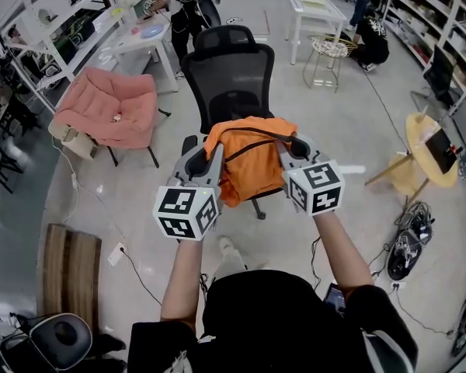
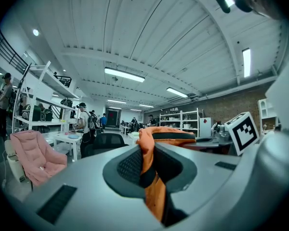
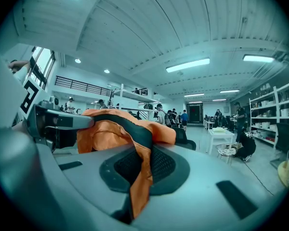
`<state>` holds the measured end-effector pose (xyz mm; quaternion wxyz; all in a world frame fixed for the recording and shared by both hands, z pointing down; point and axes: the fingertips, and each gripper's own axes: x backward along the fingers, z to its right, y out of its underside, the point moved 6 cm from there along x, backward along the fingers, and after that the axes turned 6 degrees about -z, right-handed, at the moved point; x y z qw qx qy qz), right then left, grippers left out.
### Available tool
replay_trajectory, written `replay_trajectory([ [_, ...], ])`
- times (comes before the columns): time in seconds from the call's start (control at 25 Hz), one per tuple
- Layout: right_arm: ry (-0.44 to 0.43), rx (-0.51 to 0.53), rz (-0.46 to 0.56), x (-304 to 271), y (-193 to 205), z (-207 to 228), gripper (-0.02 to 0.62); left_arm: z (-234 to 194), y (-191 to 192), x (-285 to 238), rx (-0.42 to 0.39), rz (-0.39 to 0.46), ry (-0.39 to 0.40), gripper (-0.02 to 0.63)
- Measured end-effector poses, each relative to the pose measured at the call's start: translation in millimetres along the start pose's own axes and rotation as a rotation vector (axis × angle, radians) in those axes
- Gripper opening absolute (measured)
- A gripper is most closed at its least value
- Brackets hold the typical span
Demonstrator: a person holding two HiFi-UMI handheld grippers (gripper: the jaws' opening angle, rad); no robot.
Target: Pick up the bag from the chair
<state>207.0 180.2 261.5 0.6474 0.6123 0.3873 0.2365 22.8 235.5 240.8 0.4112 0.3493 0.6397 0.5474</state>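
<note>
**Both grippers clamped on the orange bag, over the chair**

- Head view: the bag [image 1: 247, 162] hangs between the left gripper [image 1: 205, 158] and the right gripper [image 1: 292, 151]. It sits in front of the backrest of the black chair [image 1: 231, 76] and covers the seat surface, front edge included.
- This view can't tell whether the bag's lower end touches the seat. Only the chair's base shows below it.
- Head view doesn't show jaw state clearly, since fabric drapes over both tips.
- Left gripper view: the left gripper [image 2: 147, 166] is closed on a fold of orange fabric with a black strip, pinched between the ribbed pads [image 2: 130, 166]. The rest of the bag [image 2: 167, 136] bunches just past the tips.
- That view also catches the right gripper's marker cube [image 2: 243, 131] at the right, and the chair's backrest top [image 2: 104, 140] low at the left.
- Right gripper view: the right gripper [image 3: 140, 168] is closed on an orange strap edge running down between its jaws. The bag's body [image 3: 106, 131] sits beyond, crossed by a black band.
- The left gripper [image 3: 53, 121] shows at the far left of that view, touching the bag's other end.
- Head view only: a pink chair [image 1: 109, 106] stands well apart on the left.
- Gripper views only: ceiling lights, shelving and people in the background.
</note>
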Motion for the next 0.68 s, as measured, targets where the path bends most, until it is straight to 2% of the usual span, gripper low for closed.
replay_trajectory([
  [0.68, -0.005, -0.001, -0.009, -7.1, 2.1, -9.8, 0.012, -11.8, 5.5, 5.0, 0.024, -0.006, 0.004, 0.054],
])
